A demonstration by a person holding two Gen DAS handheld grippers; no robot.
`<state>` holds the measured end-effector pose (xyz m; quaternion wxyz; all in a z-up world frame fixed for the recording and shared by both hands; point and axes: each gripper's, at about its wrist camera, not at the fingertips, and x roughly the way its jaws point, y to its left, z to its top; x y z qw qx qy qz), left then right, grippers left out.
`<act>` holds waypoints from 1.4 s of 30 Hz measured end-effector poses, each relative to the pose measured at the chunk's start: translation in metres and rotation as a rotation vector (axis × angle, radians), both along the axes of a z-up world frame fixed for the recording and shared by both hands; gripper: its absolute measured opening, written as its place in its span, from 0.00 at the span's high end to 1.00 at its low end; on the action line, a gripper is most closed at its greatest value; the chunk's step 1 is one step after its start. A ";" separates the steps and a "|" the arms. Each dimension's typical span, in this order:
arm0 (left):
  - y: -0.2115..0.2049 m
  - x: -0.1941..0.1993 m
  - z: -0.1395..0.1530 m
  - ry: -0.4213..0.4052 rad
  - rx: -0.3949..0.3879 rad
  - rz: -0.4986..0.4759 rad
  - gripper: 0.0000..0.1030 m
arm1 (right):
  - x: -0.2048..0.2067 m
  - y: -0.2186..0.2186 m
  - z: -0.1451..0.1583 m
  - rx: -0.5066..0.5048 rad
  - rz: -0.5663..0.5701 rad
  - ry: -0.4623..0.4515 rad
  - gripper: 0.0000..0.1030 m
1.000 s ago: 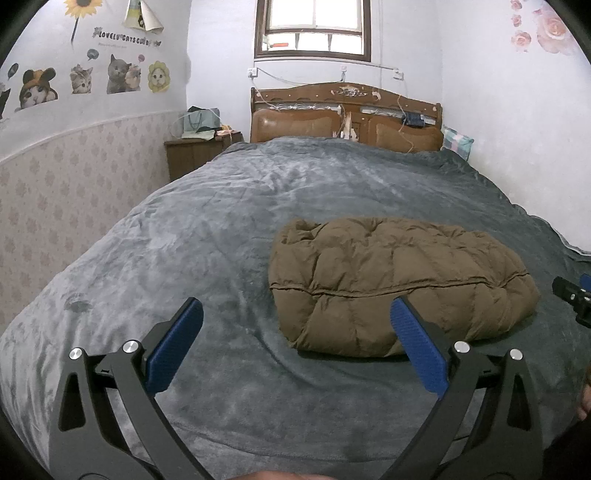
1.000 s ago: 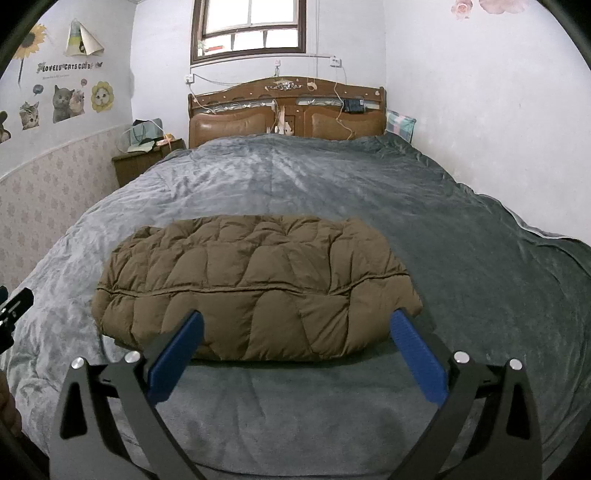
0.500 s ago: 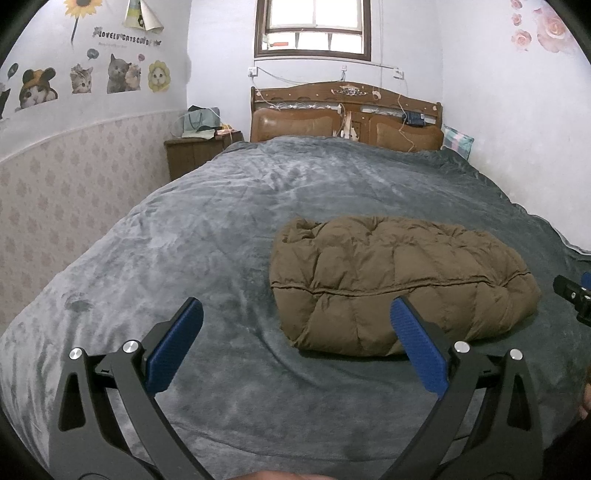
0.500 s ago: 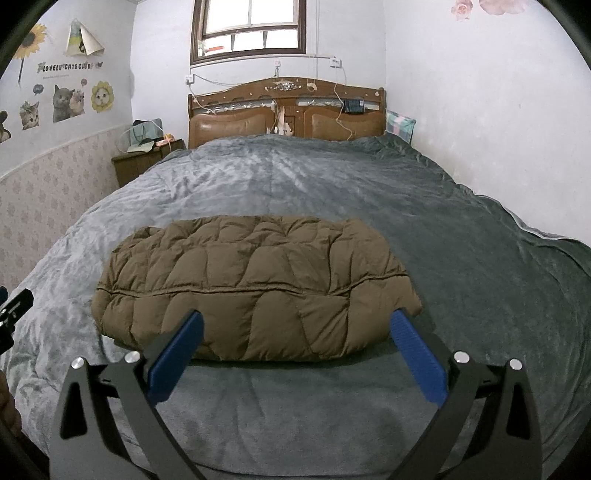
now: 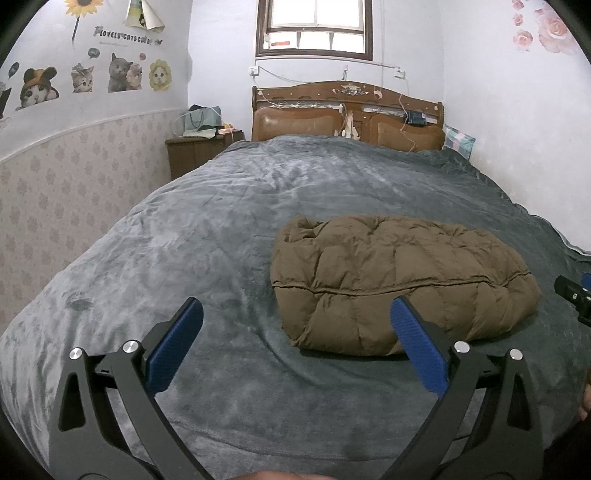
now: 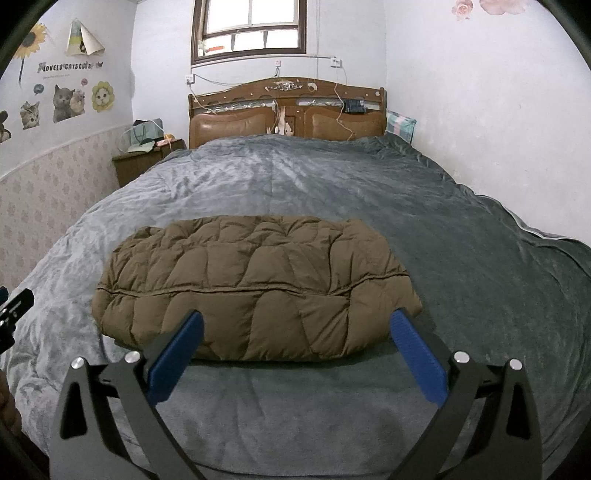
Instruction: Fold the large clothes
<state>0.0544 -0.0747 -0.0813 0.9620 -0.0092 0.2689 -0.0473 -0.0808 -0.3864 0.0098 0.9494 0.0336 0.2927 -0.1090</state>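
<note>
Left wrist view is showing the left gripper [image 5: 295, 339] hovering above the near end of the bed [image 5: 207, 236], its blue-padded fingers [image 5: 173, 347] spread wide and gripping nothing. A brown quilted down jacket [image 5: 399, 280], already folded into a compact bundle, is lying on the grey blanket ahead and to the right of that gripper, with the right-hand finger overlapping its near edge in the picture; whether the finger is touching the fabric cannot be told. At the far right edge a black tip of the right gripper [image 5: 572, 295] is poking into the frame, just beside the jacket's right end.

From the right wrist view, the right gripper [image 6: 295, 343] is likewise sitting with its fingers [image 6: 417, 358] wide apart and empty, and the down jacket [image 6: 255, 291] is lying straight ahead between them, its seam running across. The left gripper [image 6: 14, 310] is showing as a dark tip at the left edge, near the jacket's left end.

Compared with the frames from a second and half a second ago, almost nothing is changing: both grippers are staying in nearly the same place with the same wide opening, and the jacket is keeping its position and folded shape on the blanket, shifting only very slightly in the left wrist picture.

Beyond it, a wooden headboard [image 6: 288, 110] is standing below a window [image 6: 251, 29], a nightstand [image 5: 199, 151] is carrying a pale bag, and cat stickers [image 5: 122, 72] are decorating the left wall.
</note>
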 end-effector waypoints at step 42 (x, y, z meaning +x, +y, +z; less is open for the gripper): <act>0.000 0.001 -0.001 0.024 0.007 0.003 0.03 | -0.001 -0.003 -0.005 -0.003 0.003 0.011 0.02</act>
